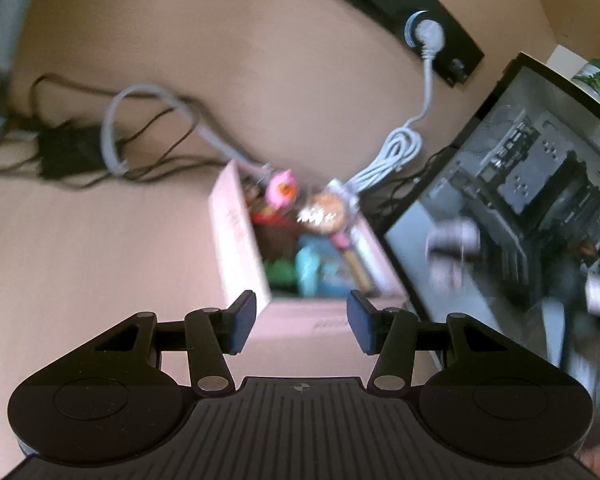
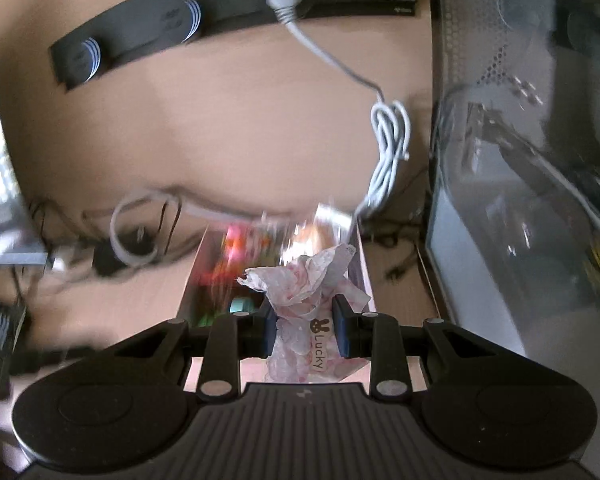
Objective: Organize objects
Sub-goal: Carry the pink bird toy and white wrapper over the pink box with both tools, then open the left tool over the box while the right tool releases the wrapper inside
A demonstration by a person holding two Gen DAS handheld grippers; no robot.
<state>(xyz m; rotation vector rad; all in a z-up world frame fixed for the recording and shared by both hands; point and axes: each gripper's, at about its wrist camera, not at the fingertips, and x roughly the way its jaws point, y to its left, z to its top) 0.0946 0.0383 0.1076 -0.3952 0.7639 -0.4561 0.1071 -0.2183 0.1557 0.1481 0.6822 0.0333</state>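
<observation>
A pink box (image 1: 240,240) stands on the wooden desk, filled with several small toys and trinkets, among them a pink figure (image 1: 280,189) and a round brown badge (image 1: 324,213). My left gripper (image 1: 301,326) hovers just before the box's near wall, open, with nothing between its blue pads. In the right wrist view my right gripper (image 2: 305,332) is shut on a crumpled pink-and-white wrapper (image 2: 303,288) printed "Lucky", held above the same box (image 2: 196,280). Both views are blurred by motion.
A black power strip (image 2: 228,12) is fixed to the wall, with a white plug and coiled white cable (image 2: 389,144) hanging down to the box. A glass-sided computer case (image 1: 519,208) stands to the right. Dark cables and an adapter (image 1: 68,152) lie to the left.
</observation>
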